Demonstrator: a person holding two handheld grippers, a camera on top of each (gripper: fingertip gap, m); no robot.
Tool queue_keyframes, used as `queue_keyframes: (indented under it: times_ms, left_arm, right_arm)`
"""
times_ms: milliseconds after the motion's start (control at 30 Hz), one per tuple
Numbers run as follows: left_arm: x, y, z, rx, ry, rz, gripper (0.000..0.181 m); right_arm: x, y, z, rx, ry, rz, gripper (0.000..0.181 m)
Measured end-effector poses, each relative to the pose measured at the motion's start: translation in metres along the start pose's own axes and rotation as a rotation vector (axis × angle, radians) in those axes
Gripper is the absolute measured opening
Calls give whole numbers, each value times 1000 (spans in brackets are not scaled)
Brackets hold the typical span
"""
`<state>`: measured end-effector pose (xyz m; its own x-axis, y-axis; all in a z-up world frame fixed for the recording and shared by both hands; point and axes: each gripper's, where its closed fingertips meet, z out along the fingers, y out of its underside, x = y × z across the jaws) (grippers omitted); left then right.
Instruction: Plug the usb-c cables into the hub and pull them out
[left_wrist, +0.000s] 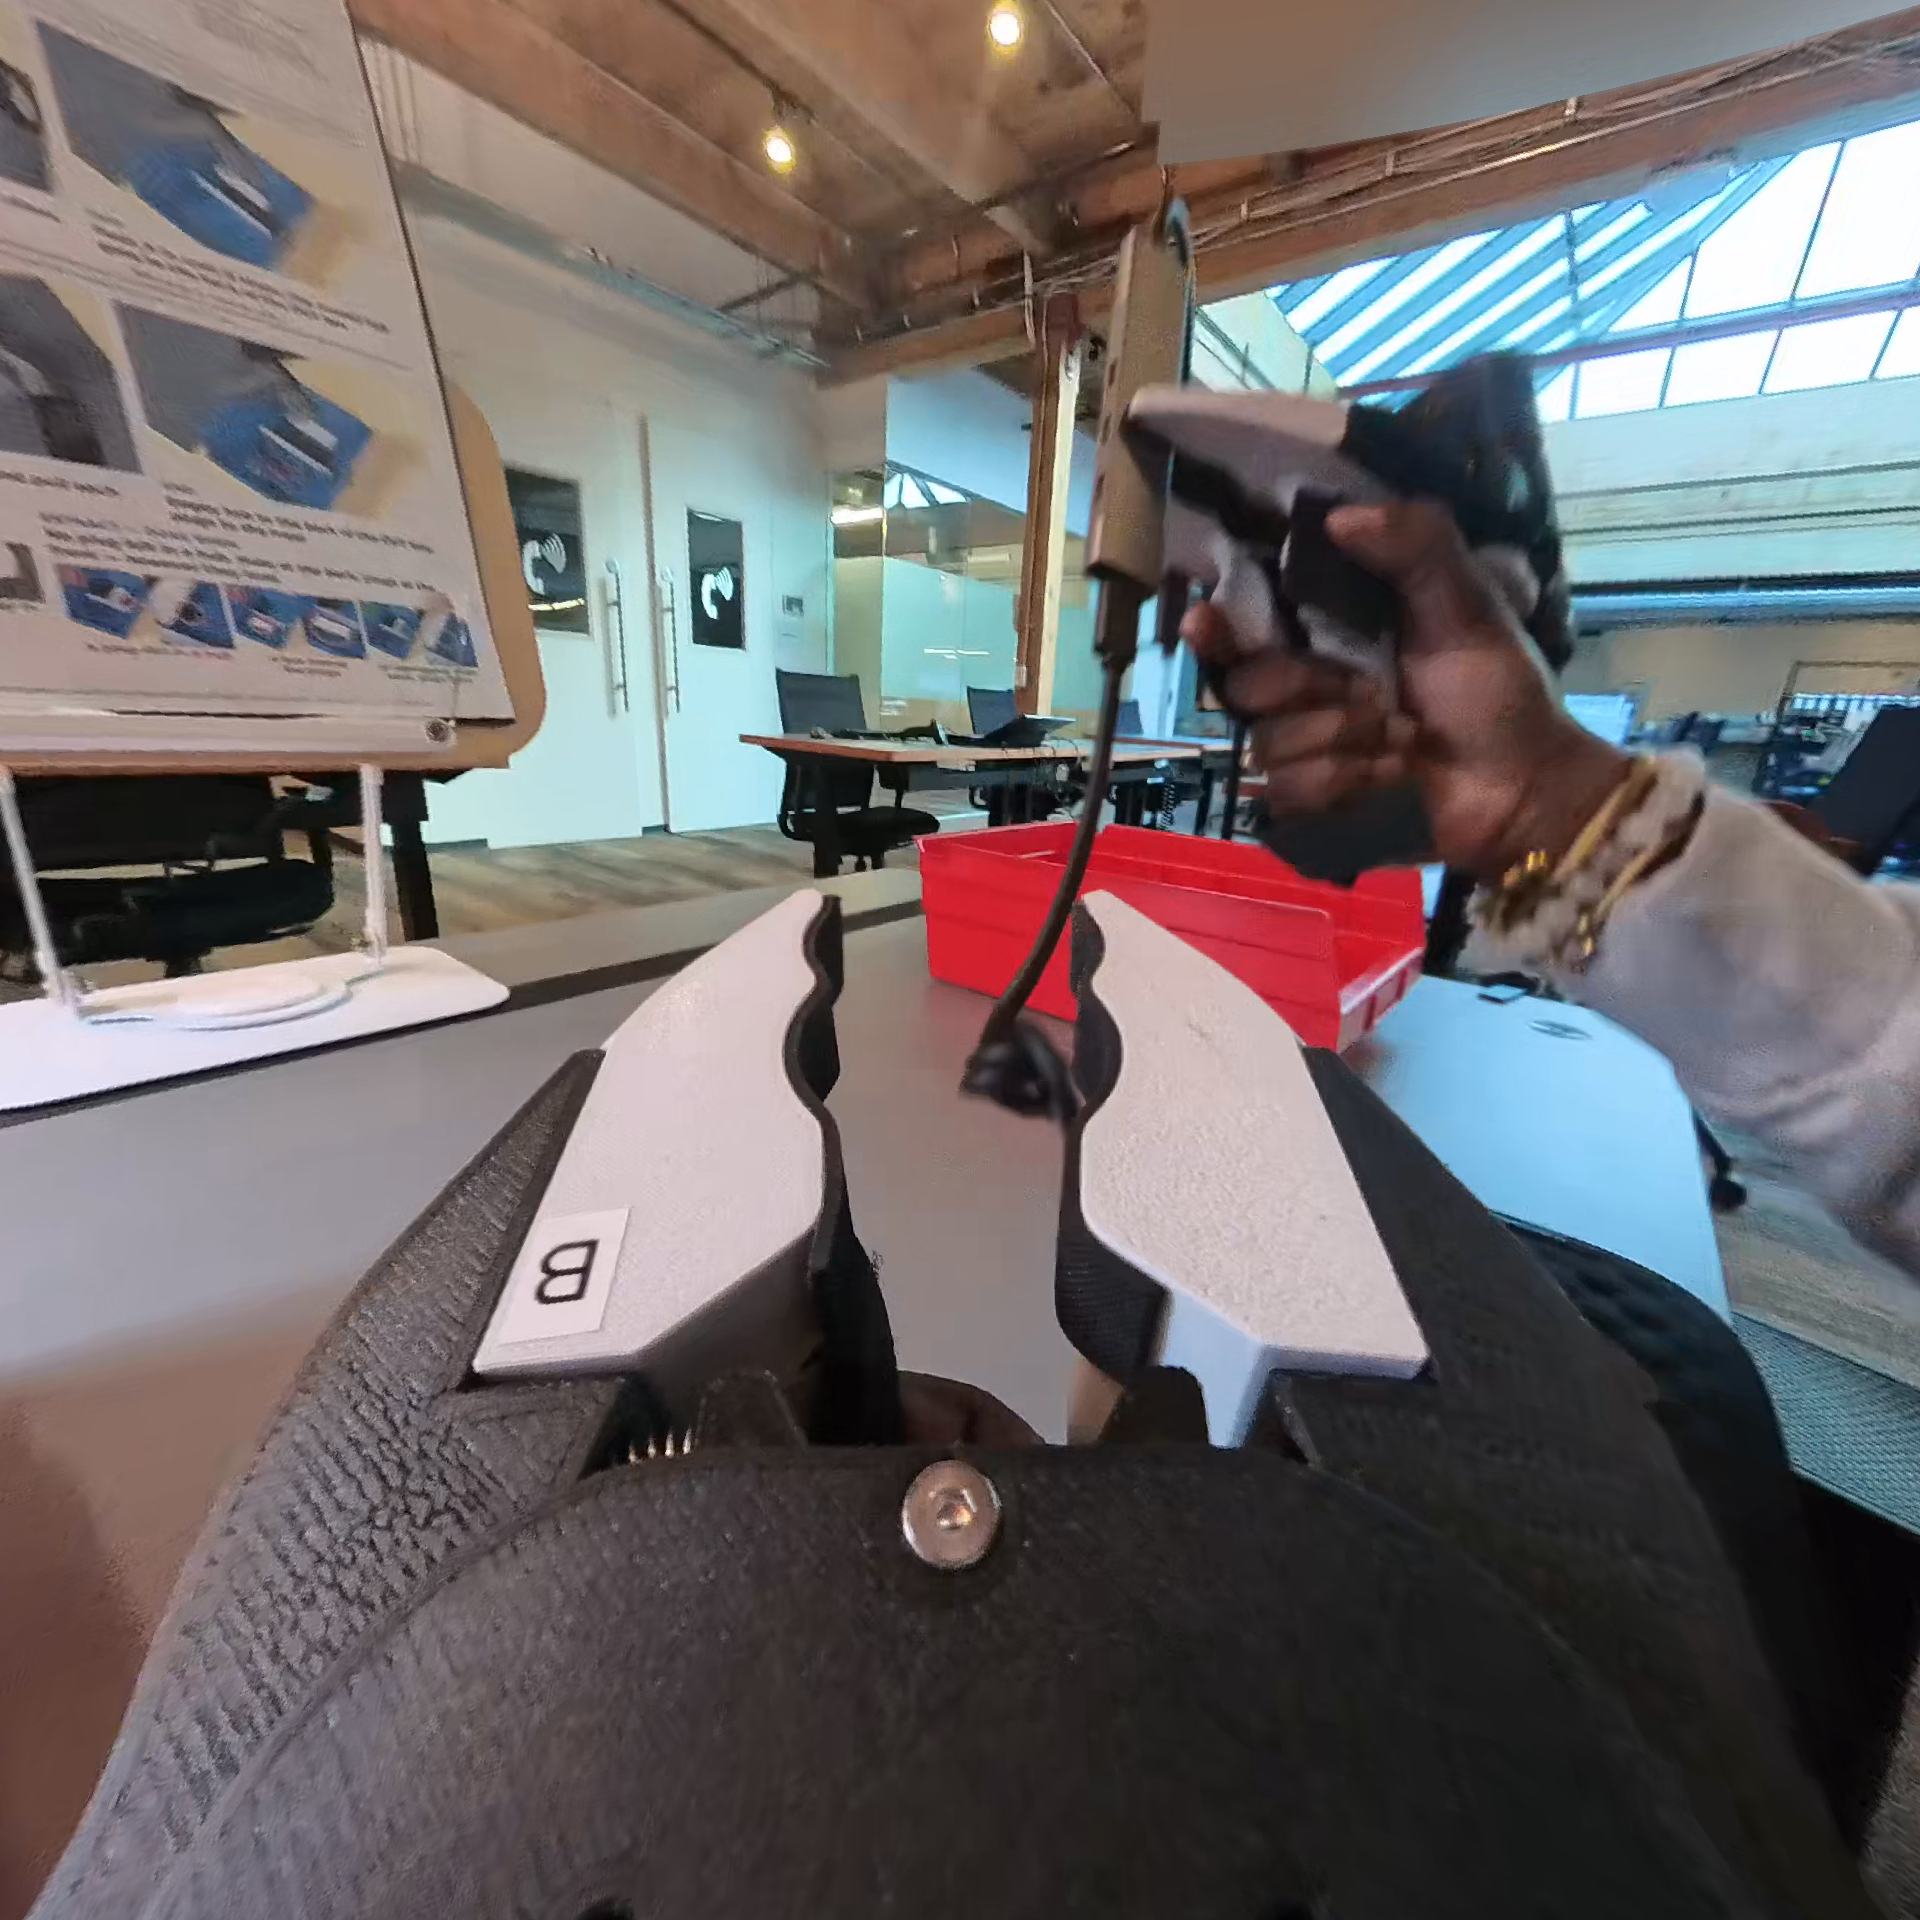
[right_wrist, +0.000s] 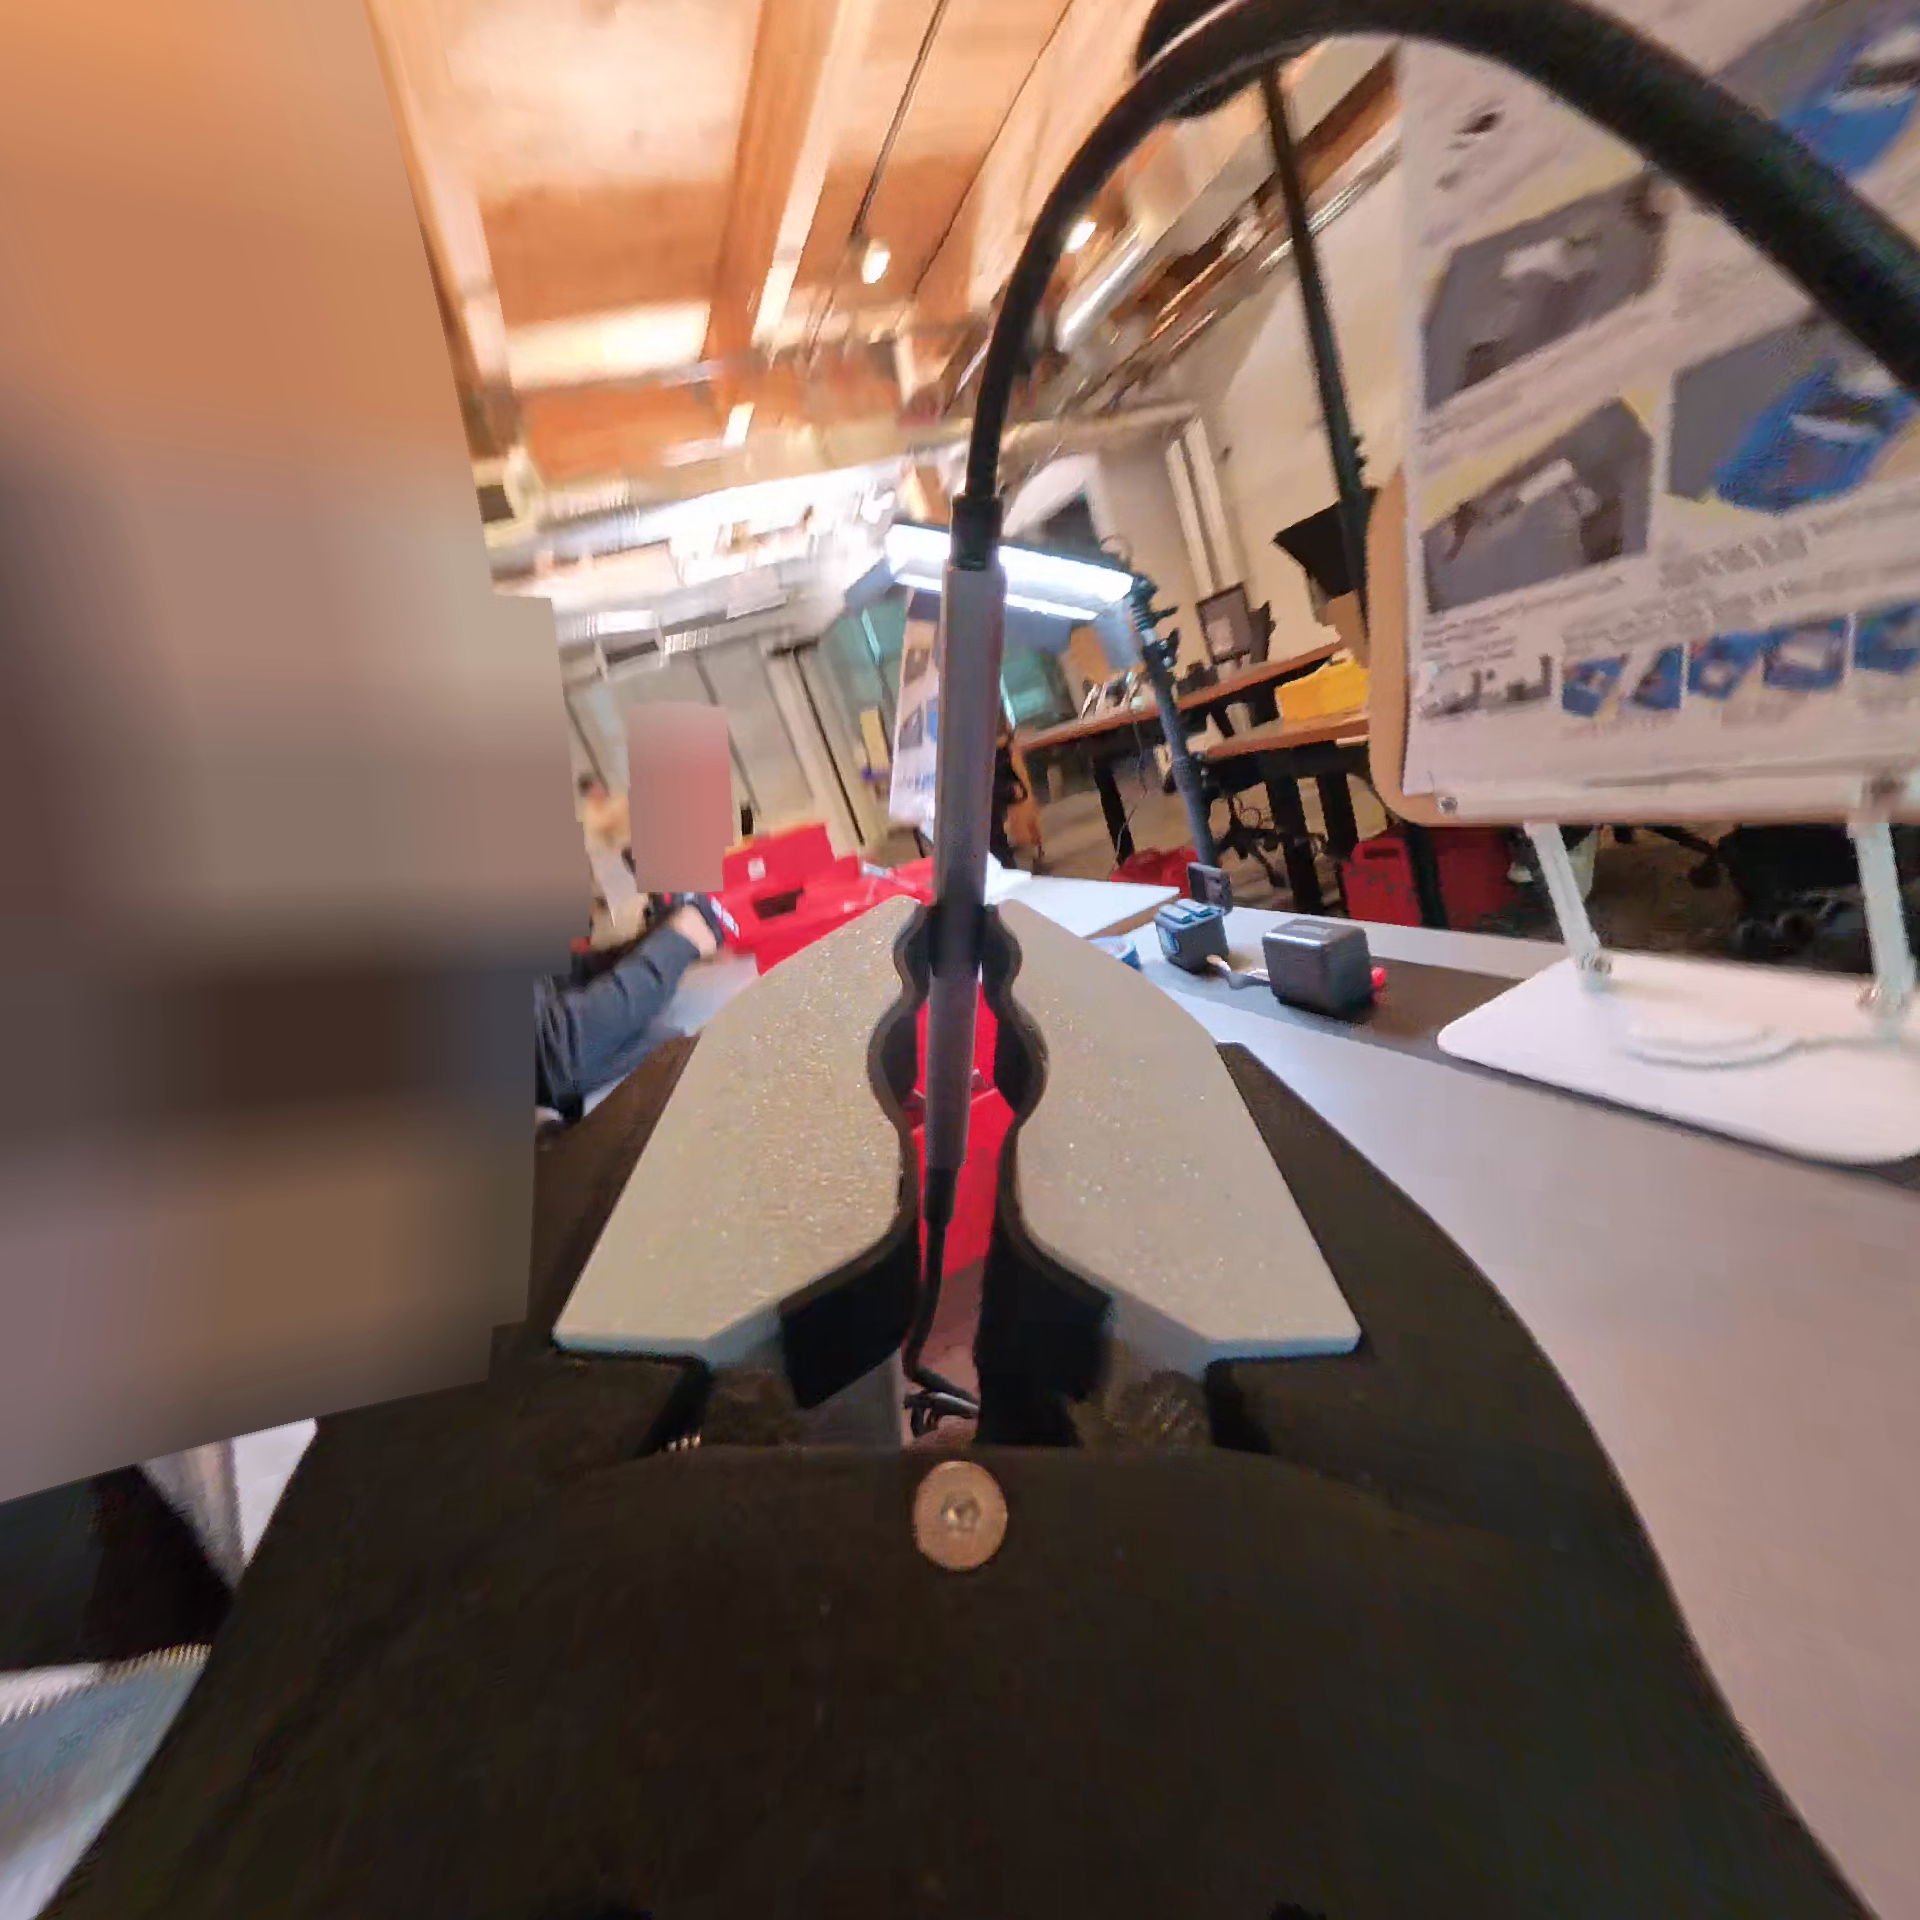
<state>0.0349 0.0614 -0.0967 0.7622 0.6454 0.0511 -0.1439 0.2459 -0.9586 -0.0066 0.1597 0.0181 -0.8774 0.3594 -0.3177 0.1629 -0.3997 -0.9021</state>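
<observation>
In the left wrist view my left gripper is open and empty, low over the grey table. A hand holds my right gripper up at the upper right, shut on a slim grey hub held upright. A black cable hangs from the hub's lower end. Its dark end dangles between my left fingers, close to the right finger. In the right wrist view the right gripper clamps the hub edge-on. A second black cable arcs from the hub's top to the upper right.
A red bin stands on the table behind the left gripper. An instruction board on a white stand is at the left, and also shows in the right wrist view. Small dark boxes sit farther along the table. My hands' fingertips stand some 15 centimeters from each other.
</observation>
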Motion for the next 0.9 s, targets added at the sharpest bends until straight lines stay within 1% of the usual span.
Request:
queue_keyframes:
  times_ms: [67, 167, 200, 233, 300, 333, 433, 500, 533, 567, 600, 667, 700, 800, 900]
  left_arm:
    - [-3, -3, -1, 16, -25, 30, 42]
    - [-3, -3, 0, 20, -38, 60, 42]
    - [-2, -2, 0, 14, -33, 61, 42]
    - [-2, -1, 0, 9, -34, 69, 42]
    - [-3, -2, 0, 13, -48, 103, 41]
    - [-3, -3, -1, 17, -55, 118, 41]
    - [-6, -7, -3, 38, -75, 135, 41]
    - [-8, -9, -3, 50, -84, 130, 40]
    - [-9, -9, -4, 52, -90, 129, 40]
    - [-10, -9, -4, 53, -94, 128, 40]
    - [-10, -9, -4, 50, -95, 124, 39]
    - [-14, -5, -3, 27, -116, 113, 37]
    - [-17, -2, -3, 10, -129, 106, 37]
    - [-23, 1, -3, -6, -151, 79, 37]
    - [-28, -6, -7, 32, -183, 87, 35]
  right_arm:
    - [-11, -25, 3, -60, -53, -142, 9]
    - [-2, -68, 11, -64, -30, -361, 9]
    - [2, -73, 15, -102, -57, -397, 10]
    - [5, -69, 17, -176, -115, -415, 9]
    - [15, -44, 14, -374, -242, -420, 9]
    - [21, -24, 10, -486, -293, -399, 9]
    - [32, 44, -16, -841, -401, -231, 9]
    - [27, 82, -38, -1004, -473, -101, 9]
    - [21, 96, -48, -1070, -512, -11, 9]
    - [15, 105, -55, -1109, -543, 103, 9]
    - [7, 109, -59, -1111, -582, 236, 9]
    - [-4, 113, -65, -1100, -667, 397, 10]
    - [-6, 118, -66, -1104, -678, 438, 10]
    - [-3, 142, -68, -1161, -638, 514, 9]
    - [-1, 178, -78, -1308, -584, 555, 9]
